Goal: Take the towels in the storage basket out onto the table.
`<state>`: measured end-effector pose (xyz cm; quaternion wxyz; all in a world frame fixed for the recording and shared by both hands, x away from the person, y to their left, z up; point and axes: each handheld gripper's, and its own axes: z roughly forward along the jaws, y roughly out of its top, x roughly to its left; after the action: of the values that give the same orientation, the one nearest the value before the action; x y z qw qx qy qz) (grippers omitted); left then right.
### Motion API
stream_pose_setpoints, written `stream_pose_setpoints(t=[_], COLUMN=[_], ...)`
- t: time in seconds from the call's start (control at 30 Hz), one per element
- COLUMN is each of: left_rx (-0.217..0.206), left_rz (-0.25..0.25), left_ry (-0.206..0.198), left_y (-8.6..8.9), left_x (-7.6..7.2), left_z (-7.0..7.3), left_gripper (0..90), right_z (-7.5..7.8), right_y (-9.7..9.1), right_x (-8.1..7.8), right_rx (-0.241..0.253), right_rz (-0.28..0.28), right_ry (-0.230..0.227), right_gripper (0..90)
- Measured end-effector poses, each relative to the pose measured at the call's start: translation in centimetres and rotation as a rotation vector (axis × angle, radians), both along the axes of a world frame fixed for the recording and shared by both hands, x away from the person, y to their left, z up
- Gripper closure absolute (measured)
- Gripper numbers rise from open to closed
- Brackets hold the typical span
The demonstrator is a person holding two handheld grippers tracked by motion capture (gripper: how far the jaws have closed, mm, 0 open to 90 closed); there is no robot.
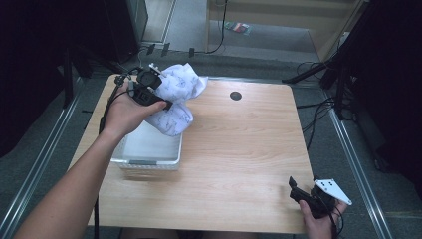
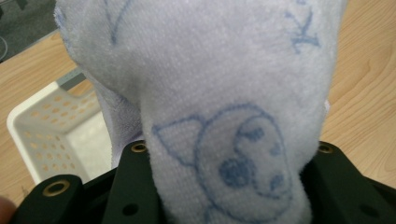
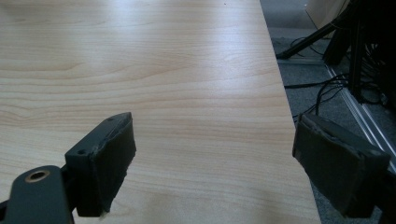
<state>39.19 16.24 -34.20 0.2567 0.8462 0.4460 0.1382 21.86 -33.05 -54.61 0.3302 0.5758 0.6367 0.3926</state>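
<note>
From above, our left gripper lifts a printed towel over the white basket. Its own camera shows both jaws clamped on fabric. Our right gripper idles wide open. Trailing cloth may snag the basket rim.

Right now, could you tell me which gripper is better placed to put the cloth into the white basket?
Left. The left gripper is shut on the cloth right above the basket. The right gripper is open at the table's near right corner, far off.
</note>
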Motion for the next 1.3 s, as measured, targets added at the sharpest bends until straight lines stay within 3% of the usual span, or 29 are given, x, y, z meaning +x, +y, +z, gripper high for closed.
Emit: stream_pose_setpoints(t=[0.63,1.03,1.3], left_rx=[-0.019,-0.029,-0.020], left_rz=[-0.069,-0.128,-0.139], left_ry=[-0.004,0.016,0.043], left_y=[-5.5,-9.6,-11.8], left_x=[0.6,1.4,1.8], left_z=[-0.6,-3.0,-5.2], left_gripper=[57.6,57.2,56.9], right_z=[0.0,0.0,0.0], right_y=[0.2,0.2,0.2], right_x=[0.0,0.0,-0.1], right_rx=[-0.008,-0.014,-0.005], right_rz=[0.003,0.006,0.008], right_ry=[-0.007,-0.013,-0.016], right_gripper=[13.3,13.4,13.4])
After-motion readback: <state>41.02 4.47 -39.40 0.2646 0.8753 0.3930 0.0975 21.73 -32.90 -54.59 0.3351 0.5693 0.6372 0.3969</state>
